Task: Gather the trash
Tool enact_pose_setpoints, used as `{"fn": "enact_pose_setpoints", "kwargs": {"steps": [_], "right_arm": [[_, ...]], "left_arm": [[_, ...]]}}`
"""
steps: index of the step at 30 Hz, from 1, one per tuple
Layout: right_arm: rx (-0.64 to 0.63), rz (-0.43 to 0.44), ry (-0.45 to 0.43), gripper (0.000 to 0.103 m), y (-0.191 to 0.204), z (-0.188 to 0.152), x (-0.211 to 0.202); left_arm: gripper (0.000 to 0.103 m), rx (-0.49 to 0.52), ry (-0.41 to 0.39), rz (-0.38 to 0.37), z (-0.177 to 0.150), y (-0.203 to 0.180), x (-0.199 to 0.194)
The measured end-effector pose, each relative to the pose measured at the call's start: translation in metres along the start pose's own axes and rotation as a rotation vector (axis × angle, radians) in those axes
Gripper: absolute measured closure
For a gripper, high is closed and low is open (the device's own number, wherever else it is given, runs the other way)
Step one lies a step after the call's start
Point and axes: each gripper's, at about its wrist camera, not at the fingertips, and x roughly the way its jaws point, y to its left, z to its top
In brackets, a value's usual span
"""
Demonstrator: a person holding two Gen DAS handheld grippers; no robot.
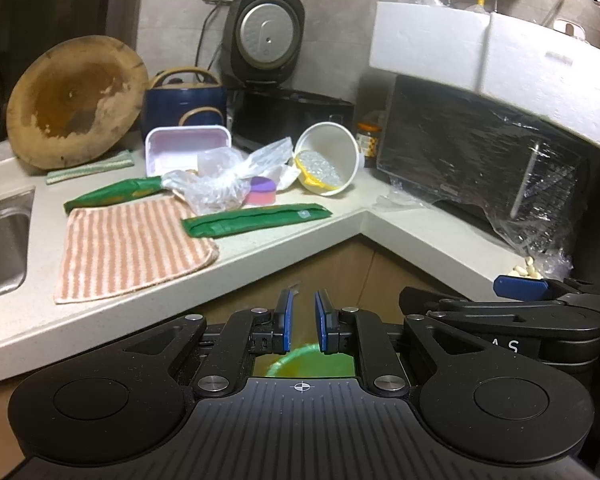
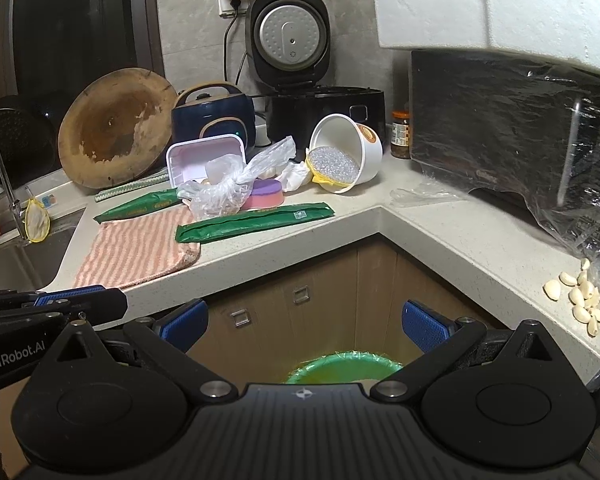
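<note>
On the counter lie two green wrappers [image 1: 256, 220] [image 2: 256, 223], one near the edge, one [image 1: 112, 194] [image 2: 138, 207] behind the striped cloth. A crumpled clear plastic bag [image 1: 220, 182] [image 2: 228, 186], a tipped white paper bowl [image 1: 332, 160] [image 2: 350, 154] and a white-pink tray [image 1: 186, 148] [image 2: 204, 158] sit behind. A green-lined trash bin [image 1: 296, 362] [image 2: 342, 366] stands on the floor below. My left gripper [image 1: 303, 320] is nearly shut and empty, below the counter edge. My right gripper [image 2: 304, 322] is open and empty above the bin.
A striped cloth [image 1: 136, 246] [image 2: 140, 250], a pink-purple sponge [image 1: 262, 192] [image 2: 266, 196], a round wooden board [image 1: 78, 102], cookers, a jar and a plastic-wrapped oven [image 2: 520, 136] under a foam box crowd the counter. Sink [image 1: 0, 248] at left; garlic cloves [image 2: 580, 296] at right.
</note>
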Motion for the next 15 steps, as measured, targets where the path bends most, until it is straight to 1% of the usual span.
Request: {"fn": "enact_pose_setpoints", "kwargs": {"steps": [15], "right_arm": [[0.014, -0.011, -0.004, 0.000, -0.0039, -0.0024, -0.0042]], "left_arm": [[0.088, 0.006, 0.006, -0.017, -0.0002, -0.0029, 0.0009]]}}
